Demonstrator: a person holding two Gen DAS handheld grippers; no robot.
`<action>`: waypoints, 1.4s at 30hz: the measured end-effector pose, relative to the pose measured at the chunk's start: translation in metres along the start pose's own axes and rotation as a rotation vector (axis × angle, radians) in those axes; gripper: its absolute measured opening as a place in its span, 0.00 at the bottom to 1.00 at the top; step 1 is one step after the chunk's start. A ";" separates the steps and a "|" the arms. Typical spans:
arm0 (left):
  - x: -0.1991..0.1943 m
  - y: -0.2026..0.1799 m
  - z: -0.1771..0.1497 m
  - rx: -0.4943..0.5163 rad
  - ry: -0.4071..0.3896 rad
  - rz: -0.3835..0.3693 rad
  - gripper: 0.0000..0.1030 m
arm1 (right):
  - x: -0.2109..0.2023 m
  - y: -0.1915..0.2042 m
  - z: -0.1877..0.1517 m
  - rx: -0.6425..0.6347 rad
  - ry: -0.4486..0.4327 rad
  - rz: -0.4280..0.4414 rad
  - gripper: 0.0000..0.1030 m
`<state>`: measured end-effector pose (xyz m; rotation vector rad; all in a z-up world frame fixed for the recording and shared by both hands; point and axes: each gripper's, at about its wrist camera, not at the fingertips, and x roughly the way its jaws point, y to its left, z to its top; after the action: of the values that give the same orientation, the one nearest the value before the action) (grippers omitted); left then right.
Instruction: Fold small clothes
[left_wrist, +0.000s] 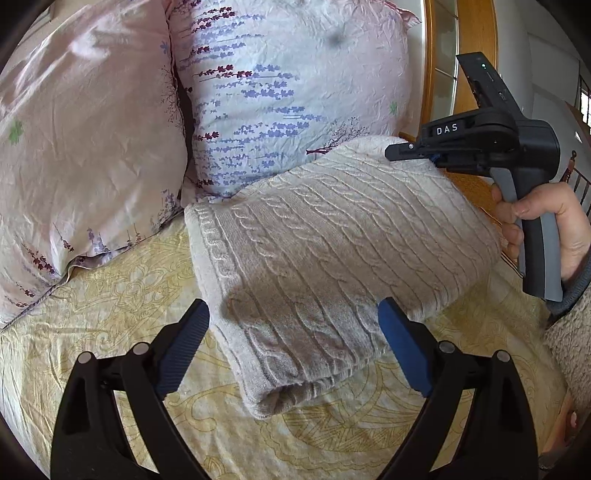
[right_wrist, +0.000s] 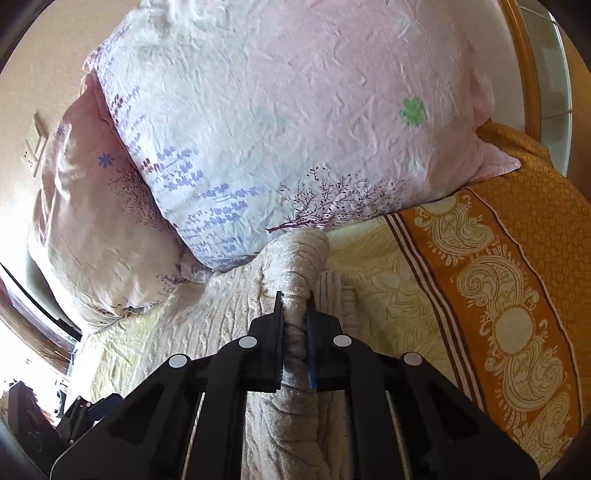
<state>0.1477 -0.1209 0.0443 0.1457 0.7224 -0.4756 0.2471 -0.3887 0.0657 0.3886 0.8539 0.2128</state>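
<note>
A folded cream cable-knit sweater (left_wrist: 332, 258) is lying on the yellow patterned bedsheet (left_wrist: 110, 314), its far edge at twelve o'clock touching the floral pillow (left_wrist: 280, 92). The left gripper (left_wrist: 293, 321) is hovering spread wide. The right gripper (right_wrist: 294, 310) is pinching a bunched sweater fold.

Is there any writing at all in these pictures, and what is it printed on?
"DAS": white letters on the black body of the right gripper, seen from the left wrist camera.
No other text is visible: the knitted sweater, pillows and bedsheet carry only patterns.
</note>
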 end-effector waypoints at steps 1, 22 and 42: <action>0.001 0.001 0.000 -0.003 0.003 0.000 0.90 | 0.009 -0.003 -0.002 0.005 0.032 -0.030 0.09; 0.019 0.085 0.009 -0.406 0.053 -0.183 0.94 | -0.007 -0.062 -0.040 0.308 0.234 0.173 0.66; 0.099 0.108 0.007 -0.741 0.168 -0.471 0.61 | 0.023 -0.047 -0.061 0.292 0.327 0.347 0.40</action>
<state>0.2669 -0.0645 -0.0199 -0.7001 1.0608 -0.6156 0.2165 -0.4083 -0.0053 0.7915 1.1409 0.4849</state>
